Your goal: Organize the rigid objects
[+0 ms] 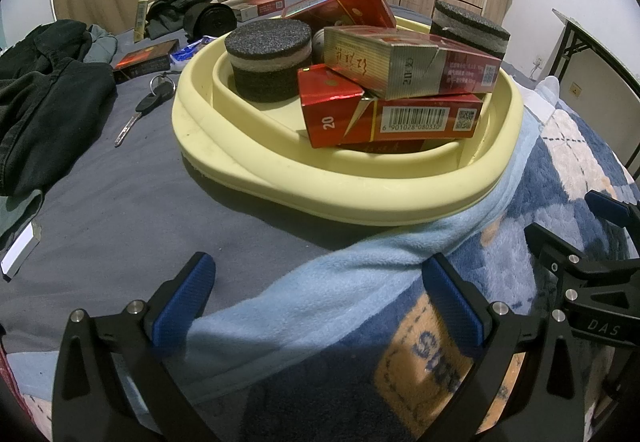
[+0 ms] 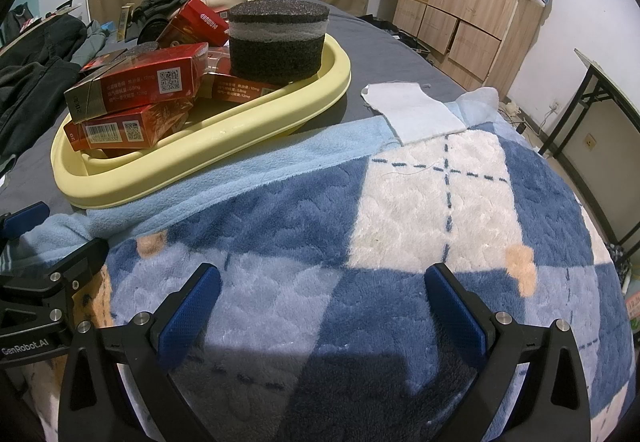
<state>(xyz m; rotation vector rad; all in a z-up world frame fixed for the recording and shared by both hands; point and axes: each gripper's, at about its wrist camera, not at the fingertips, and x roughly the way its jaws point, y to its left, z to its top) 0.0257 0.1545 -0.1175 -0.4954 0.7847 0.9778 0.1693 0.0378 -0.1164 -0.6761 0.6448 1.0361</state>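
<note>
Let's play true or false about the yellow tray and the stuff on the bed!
1. The yellow tray holds red boxes. True.
2. Both grippers are squeezing something. False: the left gripper and right gripper are open and empty.
3. A key lies inside the tray. False: it lies on the grey sheet beside it.
4. A round dark sponge sits in the tray. True.

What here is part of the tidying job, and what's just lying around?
Job: yellow tray, red boxes, foam pucks, loose red box on the bed.

Lying about: key, dark clothes, blanket, white cloth.
</note>
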